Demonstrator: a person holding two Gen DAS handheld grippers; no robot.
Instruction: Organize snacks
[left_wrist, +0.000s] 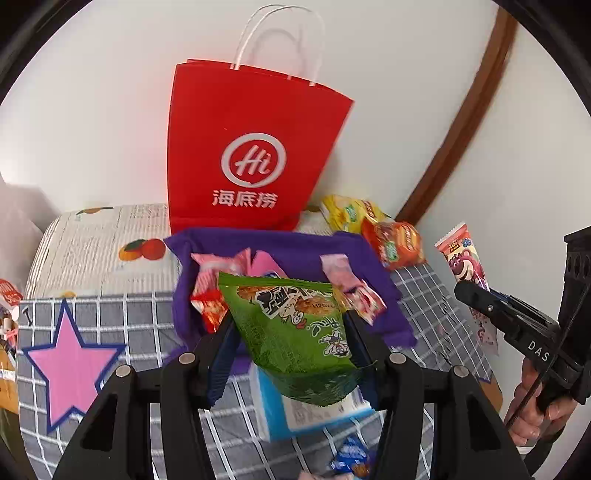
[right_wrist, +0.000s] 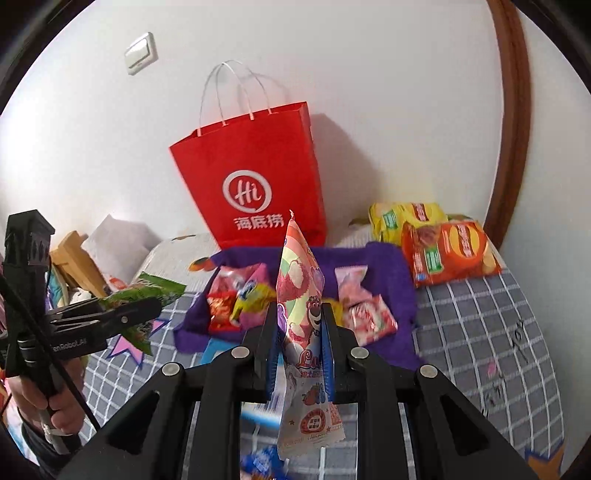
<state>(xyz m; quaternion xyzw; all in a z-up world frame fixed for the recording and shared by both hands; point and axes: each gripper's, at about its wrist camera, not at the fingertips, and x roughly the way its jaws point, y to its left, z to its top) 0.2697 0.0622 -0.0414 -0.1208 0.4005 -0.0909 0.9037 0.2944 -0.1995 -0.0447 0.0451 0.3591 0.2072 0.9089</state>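
My left gripper (left_wrist: 290, 325) is shut on a green snack packet (left_wrist: 295, 332) and holds it above the near edge of a purple cloth bin (left_wrist: 306, 247). Several pink and red candy packets (left_wrist: 214, 284) lie in the bin. My right gripper (right_wrist: 299, 325) is shut on a tall pink bear-print packet (right_wrist: 303, 321), held upright in front of the bin (right_wrist: 384, 266). The right gripper also shows at the right of the left wrist view (left_wrist: 480, 295), and the left gripper with the green packet shows at the left of the right wrist view (right_wrist: 147, 302).
A red paper bag (left_wrist: 255, 147) stands against the white wall behind the bin. Yellow (right_wrist: 406, 216) and orange chip bags (right_wrist: 450, 251) lie at the back right on the checked bedcover (right_wrist: 480, 314). A blue-white box (left_wrist: 280, 406) and small blue packets (left_wrist: 351, 454) lie below my grippers.
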